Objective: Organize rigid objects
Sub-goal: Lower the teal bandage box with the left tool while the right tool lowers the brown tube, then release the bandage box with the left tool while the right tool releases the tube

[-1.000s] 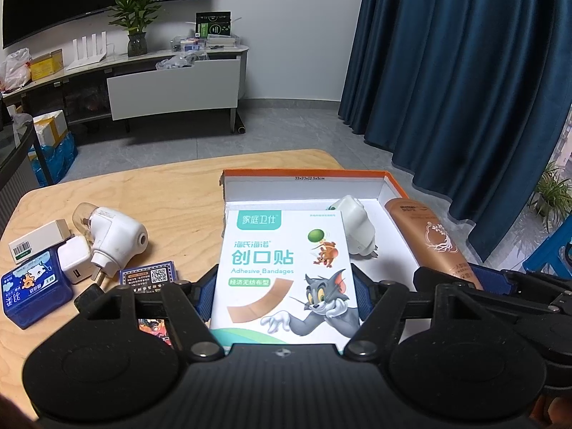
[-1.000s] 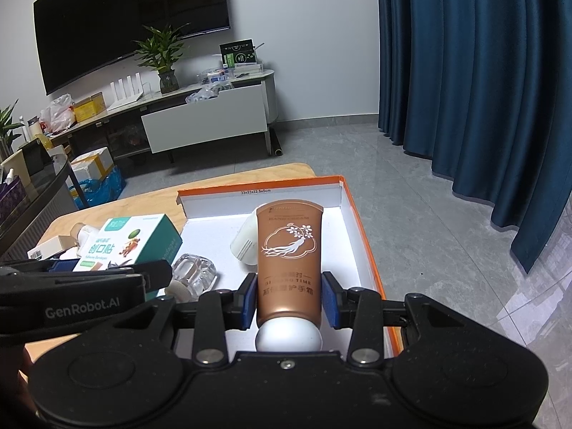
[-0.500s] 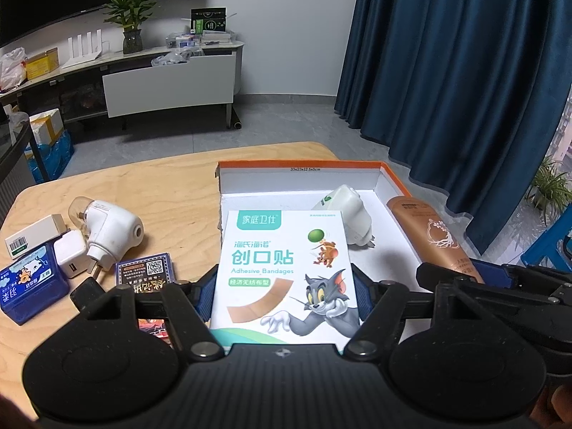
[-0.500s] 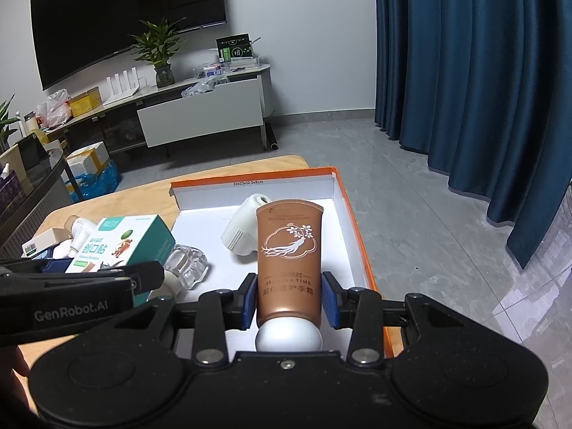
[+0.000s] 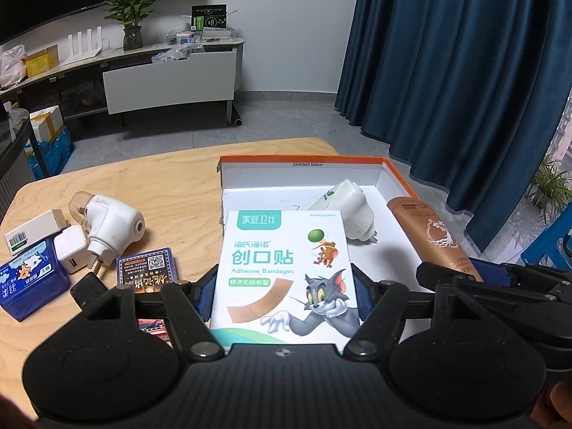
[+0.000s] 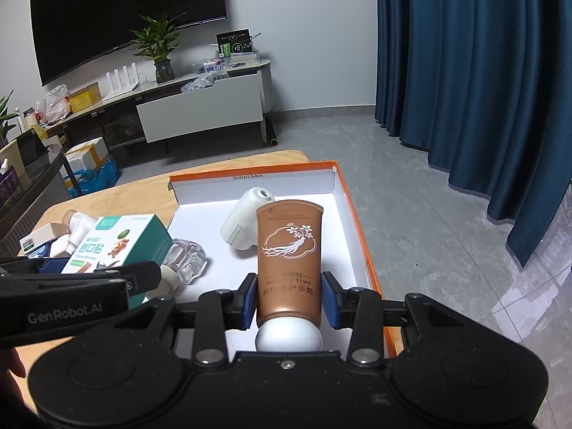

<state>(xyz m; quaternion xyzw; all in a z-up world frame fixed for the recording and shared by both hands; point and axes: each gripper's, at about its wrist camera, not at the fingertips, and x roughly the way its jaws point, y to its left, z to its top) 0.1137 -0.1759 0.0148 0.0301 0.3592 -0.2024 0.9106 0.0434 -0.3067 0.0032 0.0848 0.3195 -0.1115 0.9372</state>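
My left gripper (image 5: 284,295) is shut on a white and teal adhesive bandage box (image 5: 284,268), held over the left part of an orange-rimmed white storage box (image 5: 304,159). The bandage box also shows in the right wrist view (image 6: 118,243). My right gripper (image 6: 289,296) is shut on a brown hand cream tube (image 6: 289,250) with a white cap, held over the right part of the storage box (image 6: 352,214). The tube also shows in the left wrist view (image 5: 434,236). A white plug-in device (image 5: 348,214) lies inside the storage box.
On the wooden table (image 5: 161,186) left of the storage box lie a white plug device (image 5: 112,225), a white charger cube (image 5: 73,254), a blue pack (image 5: 30,286), a dark card box (image 5: 148,271) and a small white carton (image 5: 35,230). A clear glass piece (image 6: 186,259) lies in the storage box.
Both grippers have pulled back and risen slightly with their objects still held. The storage box and table objects sit a little farther away in both views.
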